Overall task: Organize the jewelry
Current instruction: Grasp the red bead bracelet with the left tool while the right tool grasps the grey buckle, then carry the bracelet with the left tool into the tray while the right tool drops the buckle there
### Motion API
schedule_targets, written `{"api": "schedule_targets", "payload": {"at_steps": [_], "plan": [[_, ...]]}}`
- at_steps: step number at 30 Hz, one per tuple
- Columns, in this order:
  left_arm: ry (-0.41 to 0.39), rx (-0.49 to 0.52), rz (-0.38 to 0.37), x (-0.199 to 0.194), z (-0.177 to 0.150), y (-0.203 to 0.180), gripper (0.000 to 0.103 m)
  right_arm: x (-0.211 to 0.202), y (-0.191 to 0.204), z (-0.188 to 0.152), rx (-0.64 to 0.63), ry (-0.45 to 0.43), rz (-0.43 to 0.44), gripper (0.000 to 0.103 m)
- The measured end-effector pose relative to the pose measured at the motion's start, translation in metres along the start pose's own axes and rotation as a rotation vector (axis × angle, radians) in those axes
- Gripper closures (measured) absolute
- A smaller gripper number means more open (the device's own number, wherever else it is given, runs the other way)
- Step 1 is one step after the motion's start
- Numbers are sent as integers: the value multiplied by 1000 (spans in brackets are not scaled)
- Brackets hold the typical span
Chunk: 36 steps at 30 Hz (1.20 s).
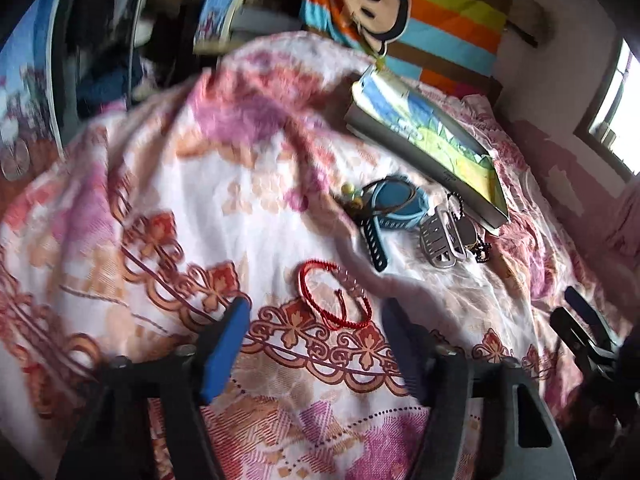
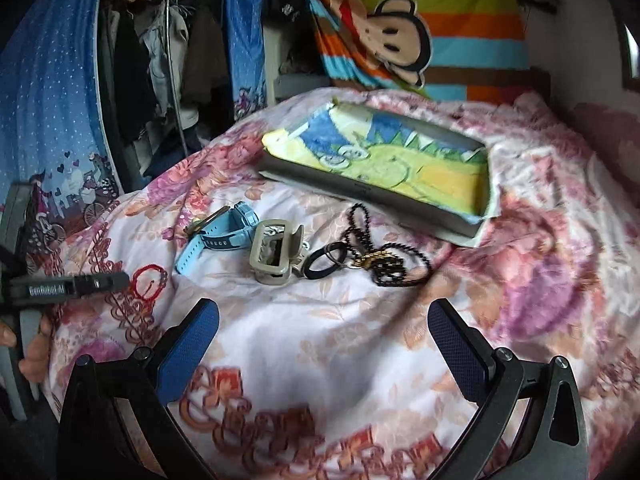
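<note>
A red cord bracelet (image 1: 334, 296) lies on the floral bedspread, just ahead of my open, empty left gripper (image 1: 316, 312); it also shows in the right wrist view (image 2: 149, 279). A blue watch (image 2: 218, 236), a grey hair claw (image 2: 276, 254), black rings (image 2: 326, 262) and a black bead necklace (image 2: 384, 256) lie in a cluster mid-bed. An open shallow box with a colourful lining (image 2: 380, 160) sits behind them. My right gripper (image 2: 324, 324) is open and empty, short of the cluster. The left gripper body (image 2: 68, 284) shows at the left.
The floral bedspread (image 2: 320, 360) is rumpled and humped. A striped monkey cushion (image 2: 400, 40) stands at the back wall. A clothes rack with blue curtains (image 2: 160, 60) is at the left. A window (image 1: 616, 120) is at the right.
</note>
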<state>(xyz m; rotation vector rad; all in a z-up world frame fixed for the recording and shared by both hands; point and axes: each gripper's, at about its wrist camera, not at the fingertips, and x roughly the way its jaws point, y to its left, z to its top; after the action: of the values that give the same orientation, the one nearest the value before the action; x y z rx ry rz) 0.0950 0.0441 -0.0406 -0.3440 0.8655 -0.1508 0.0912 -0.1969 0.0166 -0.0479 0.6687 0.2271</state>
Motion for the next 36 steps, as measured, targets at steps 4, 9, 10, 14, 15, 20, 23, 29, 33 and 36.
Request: {"api": "schedule_targets", "payload": {"at_steps": [4, 9, 10, 14, 15, 20, 23, 29, 33, 36], "plan": [[40, -10, -11, 9, -2, -2, 64, 27, 1, 10, -13, 62, 48, 1], [71, 15, 12, 21, 1, -7, 80, 63, 14, 18, -52, 134, 98, 3], [77, 15, 18, 22, 2, -7, 84, 68, 16, 20, -61, 140, 101, 5], [79, 15, 37, 27, 5, -5, 95, 88, 31, 25, -114, 166, 114, 16], [77, 15, 38, 28, 5, -4, 96, 91, 32, 26, -119, 172, 119, 20], [50, 33, 45, 29, 5, -8, 99, 105, 39, 27, -132, 179, 130, 23], [33, 55, 51, 29, 4, -12, 99, 111, 38, 25, -120, 182, 122, 46], [-5, 85, 42, 24, 3, -19, 99, 106, 35, 21, -106, 135, 122, 58], [-28, 87, 34, 20, 2, -20, 99, 95, 37, 20, -123, 88, 133, 58], [-45, 83, 28, 16, 3, -19, 99, 88, 39, 17, -135, 73, 131, 58]]}}
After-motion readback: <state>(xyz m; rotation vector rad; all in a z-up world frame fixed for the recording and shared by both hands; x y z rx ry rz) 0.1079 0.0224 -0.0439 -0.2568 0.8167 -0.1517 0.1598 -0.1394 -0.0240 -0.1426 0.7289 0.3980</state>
